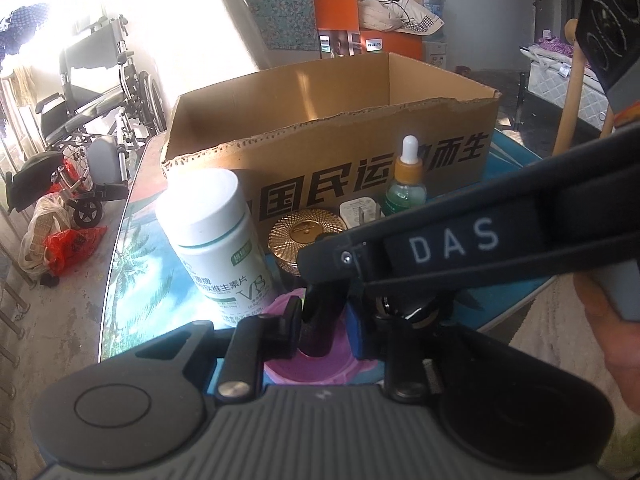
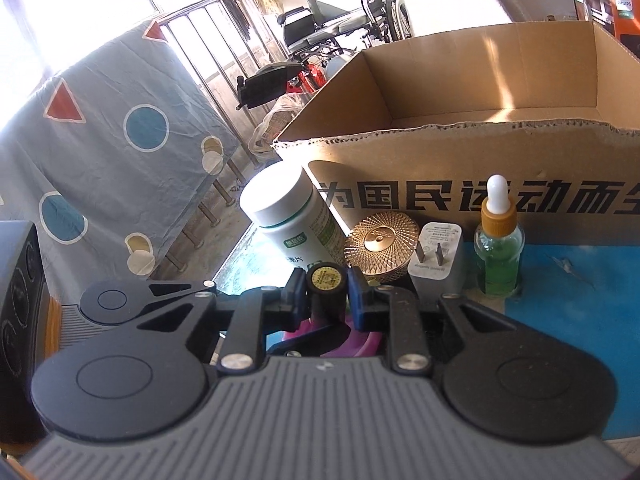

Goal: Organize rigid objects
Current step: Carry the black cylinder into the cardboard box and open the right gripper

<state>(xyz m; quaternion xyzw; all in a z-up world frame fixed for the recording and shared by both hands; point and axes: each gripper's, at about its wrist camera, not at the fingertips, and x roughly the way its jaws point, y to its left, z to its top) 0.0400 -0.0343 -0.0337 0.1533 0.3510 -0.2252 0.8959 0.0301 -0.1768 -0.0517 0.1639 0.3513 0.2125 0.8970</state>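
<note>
An open cardboard box (image 1: 360,152) (image 2: 480,160) stands on the blue table. In front of it stand a white vitamin bottle (image 1: 216,240) (image 2: 288,216), a round gold tin (image 1: 306,236) (image 2: 378,244), a white plug adapter (image 1: 358,212) (image 2: 436,256) and a green dropper bottle (image 1: 406,184) (image 2: 498,248). Both grippers hold one small black cylinder with a yellow-labelled top (image 2: 326,292) (image 1: 322,320) over a purple dish (image 1: 308,364) (image 2: 356,340). My left gripper (image 1: 324,320) is shut on it. My right gripper (image 2: 326,292) is shut on it too, and crosses the left wrist view (image 1: 440,236).
A wheelchair (image 1: 92,92) (image 2: 340,20) stands on the floor beyond the table's left edge. A patterned grey cloth (image 2: 100,152) hangs over a rail at left. An orange Philips box (image 1: 360,40) sits behind the cardboard box.
</note>
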